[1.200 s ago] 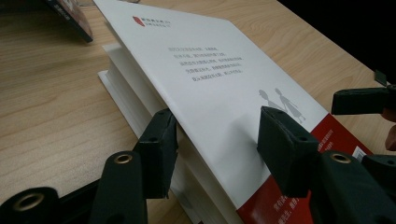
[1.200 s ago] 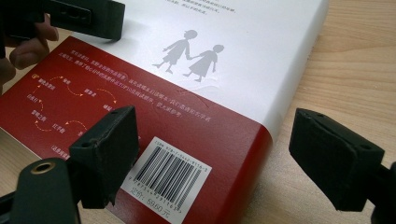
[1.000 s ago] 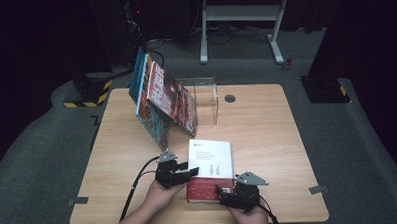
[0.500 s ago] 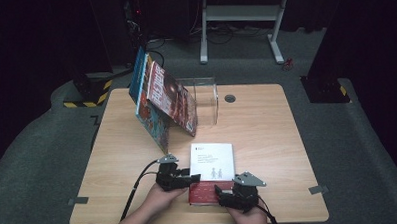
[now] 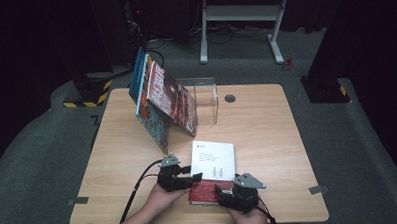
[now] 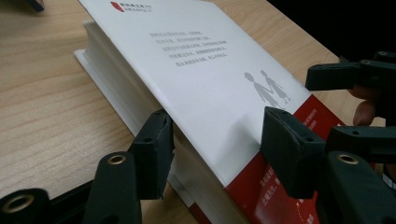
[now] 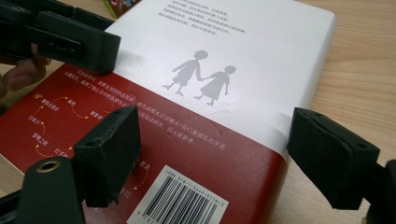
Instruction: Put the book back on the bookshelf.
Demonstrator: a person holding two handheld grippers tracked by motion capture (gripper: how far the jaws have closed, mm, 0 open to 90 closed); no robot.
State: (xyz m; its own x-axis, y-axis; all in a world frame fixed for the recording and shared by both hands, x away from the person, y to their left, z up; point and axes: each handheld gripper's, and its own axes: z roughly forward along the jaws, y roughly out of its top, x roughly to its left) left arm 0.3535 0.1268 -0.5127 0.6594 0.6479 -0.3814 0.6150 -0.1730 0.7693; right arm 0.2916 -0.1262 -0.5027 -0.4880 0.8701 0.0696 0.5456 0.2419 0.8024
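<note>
1. Now the white-and-red paperback book lies flat, back cover up, near the front edge of the wooden tabletop, a little left of its middle; a second ago its far end sat slightly farther from that edge, so it has come a touch toward the person.
2. Meanwhile the left gripper has just been opening: its jaws straddle the book's page edge and cover, one black pad beside the white pages, the other over the red band, and neither looks pressed on, so the grip seems let go.
3. On the other side, the right gripper sits at the book's near right corner with its jaws spread wide; in the right gripper view the red band with its barcode lies between them, the pads apart from the cover.
4. Both hands rest at the front edge, so I judge the book is set down rather than carried.
5. Toward the back left of the tabletop, a stack of colourful illustrated books leans against a clear acrylic book stand, well apart from the paperback.
6. Probably the work is to stand this book with the others; it would first need a fresh hold, perhaps across the spine, before it is lifted and tilted upright.
</note>
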